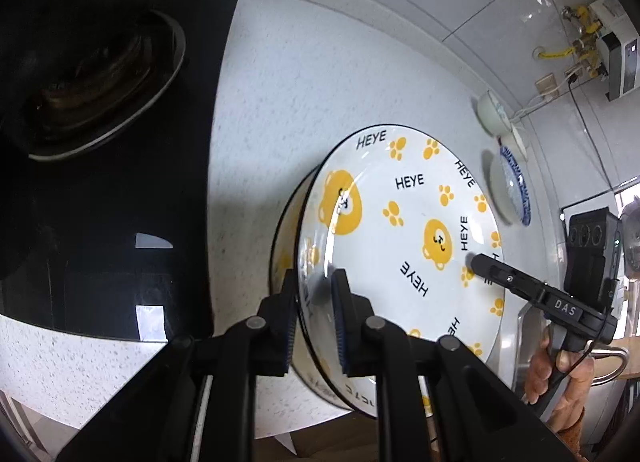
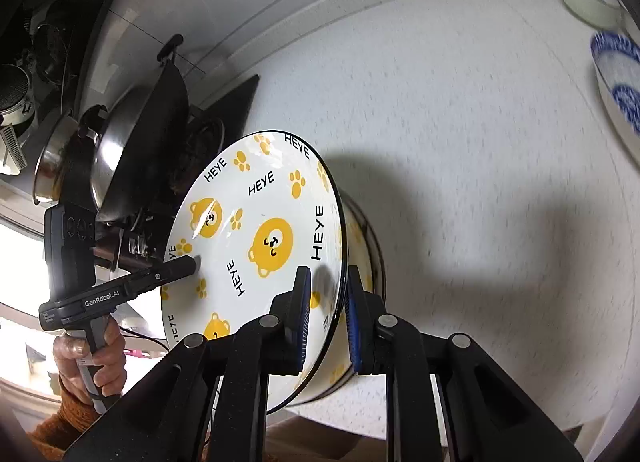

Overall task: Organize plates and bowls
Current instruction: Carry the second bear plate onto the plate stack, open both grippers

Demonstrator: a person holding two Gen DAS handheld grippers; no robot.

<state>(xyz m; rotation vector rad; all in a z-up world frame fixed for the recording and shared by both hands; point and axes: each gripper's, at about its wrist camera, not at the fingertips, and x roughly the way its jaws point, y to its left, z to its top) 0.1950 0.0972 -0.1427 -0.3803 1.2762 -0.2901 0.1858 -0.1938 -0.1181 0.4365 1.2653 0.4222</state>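
White speckled countertop (image 1: pixel 304 73), black glass cooktop (image 1: pixel 120 229) set at its left, blue-patterned bowl (image 1: pixel 514 189) and white bowl (image 1: pixel 492 111) resting at the far right near the tiled wall

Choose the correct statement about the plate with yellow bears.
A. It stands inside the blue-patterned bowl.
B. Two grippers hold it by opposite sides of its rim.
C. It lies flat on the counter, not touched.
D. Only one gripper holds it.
B: the left gripper and the right gripper each have their jaws shut on the rim of the bear plate, at opposite sides, and it is tilted above the speckled counter.
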